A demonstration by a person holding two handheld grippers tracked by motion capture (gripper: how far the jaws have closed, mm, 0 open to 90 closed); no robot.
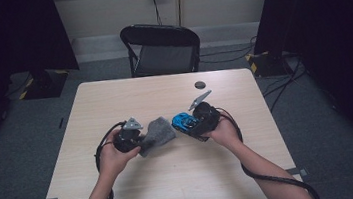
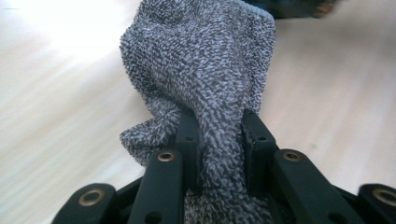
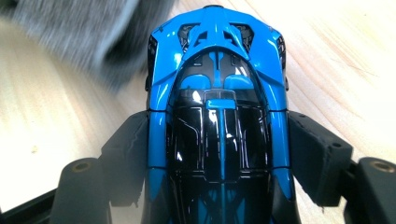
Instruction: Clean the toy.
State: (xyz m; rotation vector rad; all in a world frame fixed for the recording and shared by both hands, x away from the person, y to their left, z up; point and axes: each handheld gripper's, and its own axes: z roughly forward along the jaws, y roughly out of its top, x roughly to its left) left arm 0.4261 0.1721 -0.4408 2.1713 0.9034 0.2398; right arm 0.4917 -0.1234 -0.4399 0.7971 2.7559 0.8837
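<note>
Speckled grey terry cloth [image 2: 201, 70], flecked light and dark all over. Glossy toy car [image 3: 217, 121], bright blue on sides and nose, black on the cabin glass, with a thin blue stripe down the middle. Matt black gripper jaws with brass-coloured rivets. Pale wooden tabletop [image 1: 175, 190] with faint grain. Small round dark grey disc [image 1: 199, 85] on it. Black folding chair [image 1: 161, 48] on grey carpet.

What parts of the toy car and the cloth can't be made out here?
- Toy car: wheels and underside hidden by its own body; rear cut off by the bottom edge, right gripper view.
- Cloth: clamped end hidden between the tongs, left gripper view.
- Dark disc: too small to identify, high view.
</note>
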